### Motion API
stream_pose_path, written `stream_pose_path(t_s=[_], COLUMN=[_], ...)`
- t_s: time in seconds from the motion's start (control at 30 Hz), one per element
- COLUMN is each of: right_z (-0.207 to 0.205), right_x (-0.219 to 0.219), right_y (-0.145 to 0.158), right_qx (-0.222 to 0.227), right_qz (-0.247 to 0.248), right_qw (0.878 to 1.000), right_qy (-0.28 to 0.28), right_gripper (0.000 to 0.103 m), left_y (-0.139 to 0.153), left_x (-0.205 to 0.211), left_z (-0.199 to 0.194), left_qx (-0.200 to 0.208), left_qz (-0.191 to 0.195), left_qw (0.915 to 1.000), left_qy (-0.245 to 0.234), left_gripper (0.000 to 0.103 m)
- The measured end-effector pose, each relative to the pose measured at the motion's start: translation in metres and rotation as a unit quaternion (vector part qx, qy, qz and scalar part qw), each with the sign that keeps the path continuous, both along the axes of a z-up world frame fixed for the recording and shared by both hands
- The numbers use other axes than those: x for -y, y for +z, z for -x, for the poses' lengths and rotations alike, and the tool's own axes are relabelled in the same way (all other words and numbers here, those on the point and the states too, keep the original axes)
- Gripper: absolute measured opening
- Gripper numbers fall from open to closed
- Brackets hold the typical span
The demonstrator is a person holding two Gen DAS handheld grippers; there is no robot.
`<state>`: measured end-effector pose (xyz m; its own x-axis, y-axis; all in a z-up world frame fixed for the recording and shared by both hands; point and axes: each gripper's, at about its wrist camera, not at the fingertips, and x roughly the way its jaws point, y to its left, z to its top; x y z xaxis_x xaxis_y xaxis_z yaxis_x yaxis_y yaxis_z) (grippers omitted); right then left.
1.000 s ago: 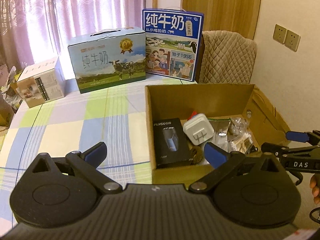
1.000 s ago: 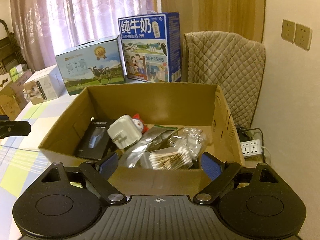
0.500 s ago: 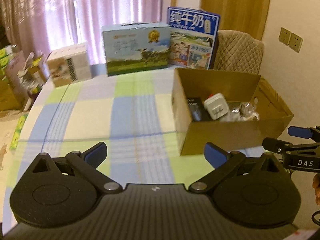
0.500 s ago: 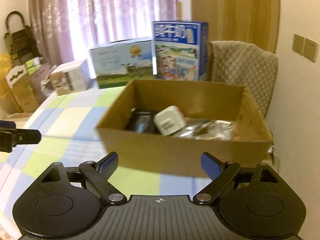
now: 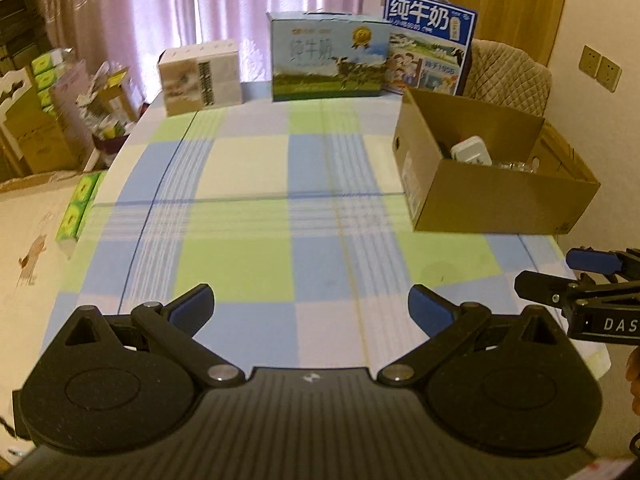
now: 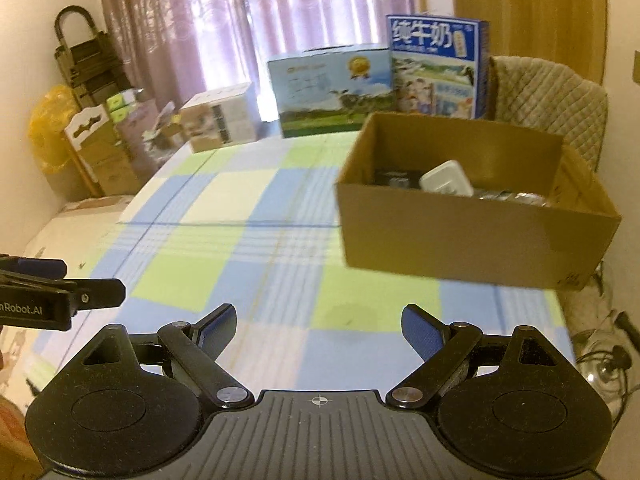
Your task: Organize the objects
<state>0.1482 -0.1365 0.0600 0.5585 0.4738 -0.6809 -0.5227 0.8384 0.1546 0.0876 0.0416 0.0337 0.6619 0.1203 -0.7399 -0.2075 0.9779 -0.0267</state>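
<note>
My left gripper was spread wide, nothing between its blue pads, held above the near edge of the checked tablecloth. My right gripper was likewise released and empty, over the same cloth just to the right of the left one; each tool showed at the edge of the other's view. The cloth ahead of both was bare. The task's things sat in the cardboard box at the table's right side, well apart from both tools: a white adapter, a black box beside it, and some clear packets too blurred to sort out. Behind the box stood two milk cartons and a small white carton, with a quilted chair at the far right. Judgement: the table looked cleared and the sorting near done or done. Risks from here: the box sat close to the right table edge, so a push from either gripper on its near wall could slide it off toward the floor; the two tools were near each other, and swinging one across could knock the other; the adapter rode high in the box, so a careless reach over the rim might tip it out.
</note>
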Motion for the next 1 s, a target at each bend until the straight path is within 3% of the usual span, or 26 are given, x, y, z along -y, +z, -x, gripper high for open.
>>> stream_pose_path(t_s=[0.47, 1.0], right_z=[0.038, 0.052], right_x=[-0.032, -0.034], right_y=[-0.011, -0.012], right_qx=[-0.018, -0.022], right_qz=[0.002, -0.002], right_qw=[0.999, 0.999], right_qy=[0.030, 0.033], right_gripper=[0.087, 0.087], left_y=[-0.011, -0.013], left_x=[-0.028, -0.026], left_z=[0.059, 0.072], left_qx=[-0.010, -0.012], left_qz=[0.011, 0.009], left_qw=[0.9995, 0.9995], left_qy=[0.029, 0.028], left_gripper=[0.102, 0.102])
